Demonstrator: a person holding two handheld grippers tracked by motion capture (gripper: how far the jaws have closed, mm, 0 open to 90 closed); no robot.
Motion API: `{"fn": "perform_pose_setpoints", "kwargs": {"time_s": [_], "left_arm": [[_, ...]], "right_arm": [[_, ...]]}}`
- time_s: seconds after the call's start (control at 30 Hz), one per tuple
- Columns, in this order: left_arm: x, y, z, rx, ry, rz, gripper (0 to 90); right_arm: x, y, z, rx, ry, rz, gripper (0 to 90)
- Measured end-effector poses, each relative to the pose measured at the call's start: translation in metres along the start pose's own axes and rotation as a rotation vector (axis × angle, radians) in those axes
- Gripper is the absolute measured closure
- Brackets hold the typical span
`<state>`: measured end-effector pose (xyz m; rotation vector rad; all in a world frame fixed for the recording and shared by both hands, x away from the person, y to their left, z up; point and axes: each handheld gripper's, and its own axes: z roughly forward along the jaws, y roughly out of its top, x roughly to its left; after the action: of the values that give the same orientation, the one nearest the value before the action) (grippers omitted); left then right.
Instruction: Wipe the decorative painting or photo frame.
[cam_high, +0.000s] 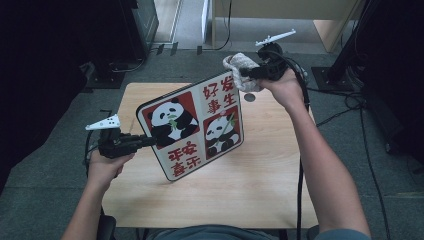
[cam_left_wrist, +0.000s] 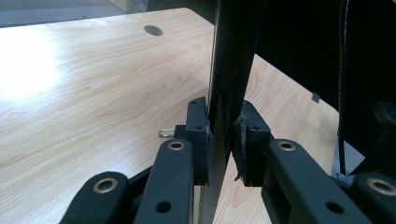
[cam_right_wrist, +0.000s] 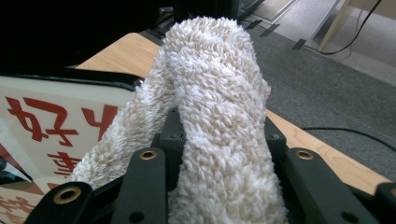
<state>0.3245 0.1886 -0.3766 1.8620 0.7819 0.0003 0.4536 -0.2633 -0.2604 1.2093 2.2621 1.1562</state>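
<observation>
Left gripper (cam_high: 150, 140) pinches the near-left edge of the panda board (cam_high: 192, 125), holding it tilted up above the table (cam_high: 260, 185); that forearm reaches in low from the bottom left. Right gripper (cam_high: 245, 74) is clamped on a fluffy cloth (cam_high: 239, 70) touching the board's far top corner, arm stretched forward, wrist raised. Red Chinese characters sit beside two pandas; I read 好, 发, 事, 生.
</observation>
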Motion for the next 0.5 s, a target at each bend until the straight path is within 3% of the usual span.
{"fn": "perform_pose_setpoints", "kwargs": {"time_s": [0.5], "left_arm": [[0.0, 0.0, 0.001, 0.004, -0.002, -0.003, 78.2]], "right_arm": [[-0.005, -0.024, 0.005, -0.048, 0.046, 0.059, 65.1]]}}
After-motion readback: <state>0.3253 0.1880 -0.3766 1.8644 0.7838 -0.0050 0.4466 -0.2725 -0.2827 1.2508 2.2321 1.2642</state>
